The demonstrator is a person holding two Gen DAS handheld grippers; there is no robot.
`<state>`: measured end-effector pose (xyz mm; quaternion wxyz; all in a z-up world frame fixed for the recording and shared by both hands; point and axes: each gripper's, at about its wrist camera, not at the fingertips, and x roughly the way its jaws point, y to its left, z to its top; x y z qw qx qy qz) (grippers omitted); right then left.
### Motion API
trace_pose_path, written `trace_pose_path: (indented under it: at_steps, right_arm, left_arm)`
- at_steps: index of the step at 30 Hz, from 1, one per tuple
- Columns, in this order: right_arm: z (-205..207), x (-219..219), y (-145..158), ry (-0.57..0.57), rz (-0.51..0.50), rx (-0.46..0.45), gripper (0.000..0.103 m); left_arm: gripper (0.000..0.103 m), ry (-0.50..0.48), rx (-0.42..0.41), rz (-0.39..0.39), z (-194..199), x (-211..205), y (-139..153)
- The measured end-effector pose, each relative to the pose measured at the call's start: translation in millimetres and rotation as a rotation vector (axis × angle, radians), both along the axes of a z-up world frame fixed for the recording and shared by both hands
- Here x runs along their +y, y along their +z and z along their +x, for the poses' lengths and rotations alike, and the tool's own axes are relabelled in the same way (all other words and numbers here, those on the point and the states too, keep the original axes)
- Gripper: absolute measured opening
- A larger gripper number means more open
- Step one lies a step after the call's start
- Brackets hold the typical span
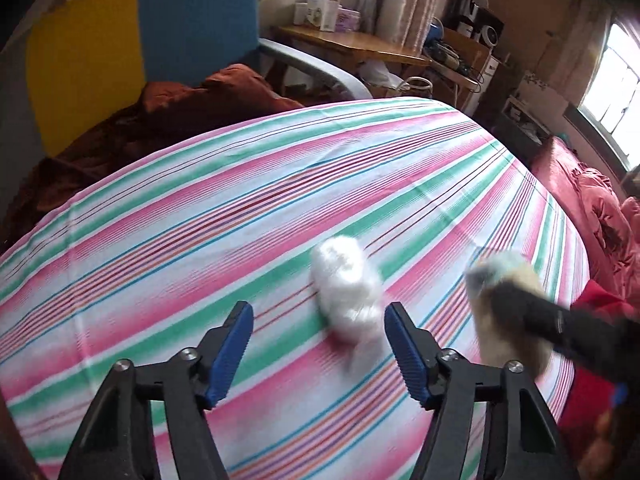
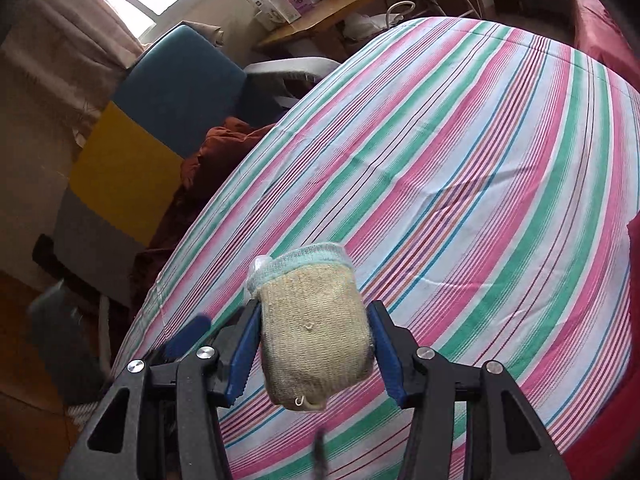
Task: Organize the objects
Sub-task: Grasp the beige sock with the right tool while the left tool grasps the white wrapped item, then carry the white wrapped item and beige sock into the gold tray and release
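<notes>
Right wrist view is showing the right claw (image 2: 314,350) pinching a rolled beige sock (image 2: 314,328) that is risking slipping, while the left claw (image 1: 320,338) (gaping, empty) is risking nudging the white sock bundle (image 1: 348,284) across the striped bedsheet (image 1: 200,208).

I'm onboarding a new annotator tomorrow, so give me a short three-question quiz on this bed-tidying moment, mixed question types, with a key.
1. True or false: the right tool is clamped on a beige rolled sock with a light blue cuff.
2. Multiple choice: the white fluffy bundle lies A) between the left tool's open blue pads, touching neither; B) gripped by both pads; C) on the blue chair.
3. Short answer: what covers the bed under both tools?

Key
1. True.
2. A, as far as the blur allows.
3. A striped sheet in pink, green and white.
</notes>
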<state>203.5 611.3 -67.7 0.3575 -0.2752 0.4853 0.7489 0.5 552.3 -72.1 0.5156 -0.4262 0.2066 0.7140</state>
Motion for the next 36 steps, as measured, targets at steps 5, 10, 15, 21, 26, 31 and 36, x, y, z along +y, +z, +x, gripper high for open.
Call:
trace_pose_path:
  at_steps: [5,10,15,21,26,31,36]
  right_arm:
    - [0.1,1.2,0.8,-0.010,0.015,0.001,0.054]
    - [-8.7,-1.7,0.8,0.035,0.026,-0.013,0.054]
    - [-26.9,-8.6,-2.5,0.127,0.025,-0.042,0.054]
    - [-54.1,-22.2,-8.0,0.265,0.031,-0.109,0.053]
    - [-75.0,-38.2,-13.4,0.378,0.053,-0.170,0.053]
    - [-91.1,-53.1,-18.3,0.469,0.088,-0.230,0.053]
    - [-106.0,-68.5,-24.7,0.568,0.099,-0.288,0.053]
  left_arm:
    - [0.059,-0.013,-0.008,-0.052,-5.1,35.2,-20.8]
    - [0.034,-0.016,-0.020,-0.066,-8.0,31.3,-35.4]
    - [0.033,0.006,-0.017,-0.059,-8.8,-11.1,-32.9]
    - [0.034,0.079,0.008,-0.045,-0.3,-93.8,-31.3]
    - [0.034,0.148,0.010,-0.020,12.8,-155.7,-30.3]
    - [0.034,0.166,0.049,-0.015,29.0,-192.8,-29.0]
    - [0.034,0.170,0.079,-0.018,37.4,-205.5,-23.7]
